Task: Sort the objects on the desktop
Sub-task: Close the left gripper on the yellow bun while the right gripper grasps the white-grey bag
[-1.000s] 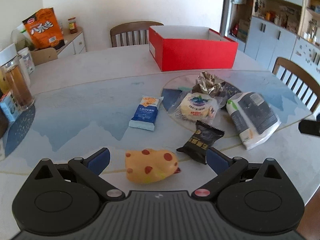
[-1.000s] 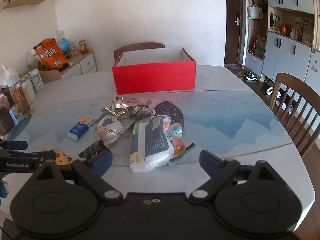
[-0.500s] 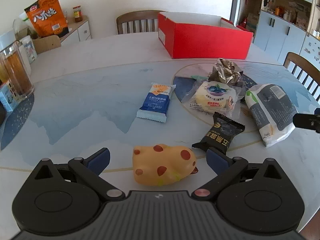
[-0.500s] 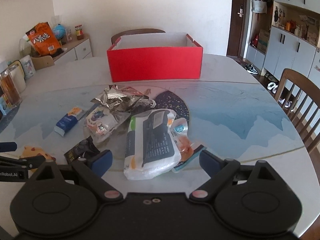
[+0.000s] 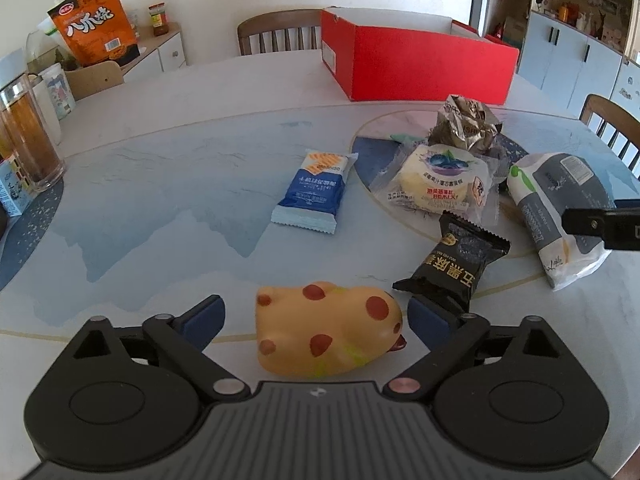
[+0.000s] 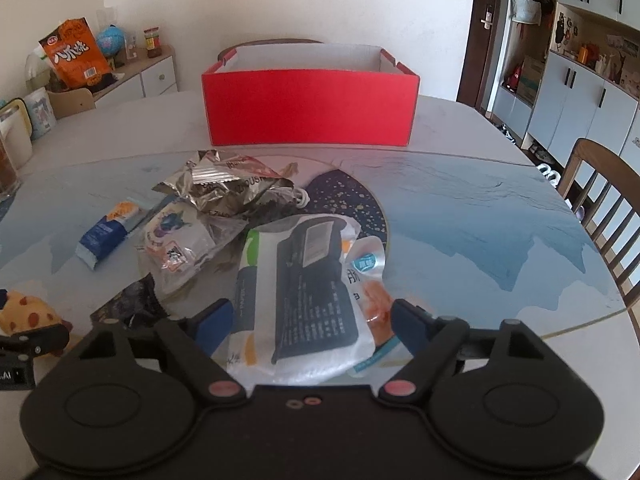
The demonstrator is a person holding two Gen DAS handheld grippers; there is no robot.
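A yellow toy with red spots lies on the table between the jaws of my left gripper, which are closing; a gap still shows beside the left pad. In the right wrist view, a white-and-grey pack lies between the closing jaws of my right gripper, and the pads are close to its sides. Farther back lie a black snack pack, a blueberry cake pack, a blue wafer pack and a crumpled silver bag. The open red box stands behind them.
A small orange-and-white sachet lies against the pack's right side. A glass jar stands at the table's left edge. Wooden chairs stand at the right and behind the box. An orange bag stands on a side cabinet.
Both grippers sank and came closer to the table. The toy now fills the space between the left jaws, and the pack has slid in between the right jaws. Both pairs of jaws narrowed a little.
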